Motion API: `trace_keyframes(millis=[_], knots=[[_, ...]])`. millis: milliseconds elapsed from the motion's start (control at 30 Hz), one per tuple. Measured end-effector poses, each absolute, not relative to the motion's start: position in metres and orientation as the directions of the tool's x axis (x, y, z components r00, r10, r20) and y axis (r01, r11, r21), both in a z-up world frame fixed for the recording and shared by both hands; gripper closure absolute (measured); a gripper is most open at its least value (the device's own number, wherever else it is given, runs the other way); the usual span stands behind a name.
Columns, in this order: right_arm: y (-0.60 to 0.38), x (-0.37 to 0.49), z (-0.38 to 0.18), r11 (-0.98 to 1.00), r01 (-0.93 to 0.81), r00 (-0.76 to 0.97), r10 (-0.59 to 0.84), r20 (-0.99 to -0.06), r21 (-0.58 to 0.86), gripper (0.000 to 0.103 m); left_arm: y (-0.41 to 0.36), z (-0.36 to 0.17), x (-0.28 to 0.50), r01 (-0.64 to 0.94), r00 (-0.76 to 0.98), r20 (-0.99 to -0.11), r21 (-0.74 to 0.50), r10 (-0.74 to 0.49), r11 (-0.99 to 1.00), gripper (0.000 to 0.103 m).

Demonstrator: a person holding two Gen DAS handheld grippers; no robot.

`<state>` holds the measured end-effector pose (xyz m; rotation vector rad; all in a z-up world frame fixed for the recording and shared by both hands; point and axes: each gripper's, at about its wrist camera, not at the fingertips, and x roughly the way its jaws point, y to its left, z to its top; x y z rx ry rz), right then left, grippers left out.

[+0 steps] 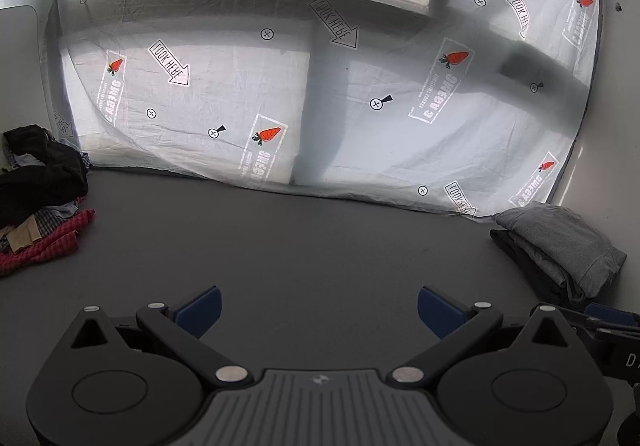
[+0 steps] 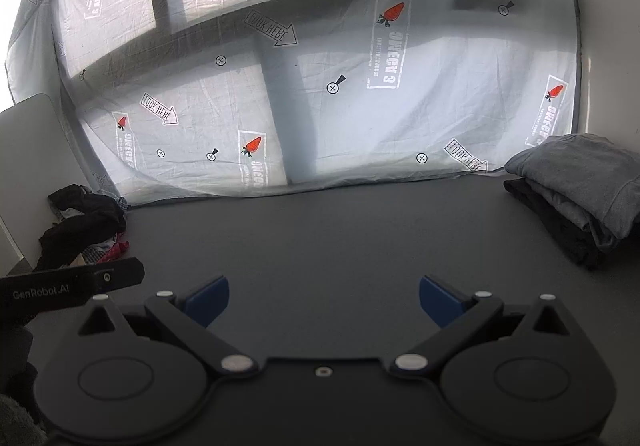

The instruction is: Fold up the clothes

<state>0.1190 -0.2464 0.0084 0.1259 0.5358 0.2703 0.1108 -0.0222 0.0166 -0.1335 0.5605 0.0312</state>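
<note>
A heap of unfolded clothes (image 1: 40,201), black on top with red checked cloth below, lies at the far left of the grey table (image 1: 300,246). It shows again in the right wrist view (image 2: 86,228). A stack of folded clothes (image 1: 560,246), a grey garment over dark ones, sits at the right, also in the right wrist view (image 2: 580,189). My left gripper (image 1: 318,310) is open over bare table with nothing between its blue pads. My right gripper (image 2: 324,300) is open too and holds nothing. Both stand apart from either pile.
A white sheet (image 1: 320,85) printed with carrots and arrows hangs behind the table, backlit by a window. A pale flat panel (image 2: 28,133) stands at the far left. The other gripper's body shows at each view's edge (image 2: 72,284).
</note>
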Motion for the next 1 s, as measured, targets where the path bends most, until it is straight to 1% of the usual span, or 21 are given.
trace_keyframes(millis=[133, 333, 500, 667, 867, 1000], knots=[[-0.228, 0.084, 0.005, 0.966, -0.205, 0.825, 0.257, -0.504, 0.156, 0.0, -0.01, 0.015, 0.089, -0.015, 0.831, -0.554, -0.114, -0.052, 0.993, 0.0], [-0.213, 0.042, -0.006, 0.982, -0.144, 0.811, 0.188, -0.554, 0.122, 0.001, -0.004, 0.005, 0.046, -0.011, 0.806, -0.591, -0.067, -0.031, 0.998, 0.0], [-0.209, 0.013, -0.014, 0.986, -0.122, 0.79, 0.165, -0.59, 0.113, 0.001, 0.001, -0.002, 0.014, -0.003, 0.79, -0.611, -0.077, -0.045, 0.997, 0.0], [-0.206, -0.002, -0.017, 0.99, -0.109, 0.792, 0.141, -0.594, 0.089, 0.001, 0.003, -0.001, -0.005, 0.002, 0.799, -0.6, -0.049, -0.031, 0.999, 0.0], [-0.202, -0.021, -0.022, 0.992, -0.111, 0.793, 0.121, -0.597, 0.054, 0.001, 0.011, -0.004, -0.024, -0.008, 0.79, -0.612, -0.075, -0.039, 0.997, 0.0], [-0.2, -0.03, -0.022, 0.993, -0.115, 0.798, 0.114, -0.591, 0.035, 0.001, 0.012, -0.005, -0.033, -0.012, 0.792, -0.61, -0.059, -0.027, 0.998, 0.0]])
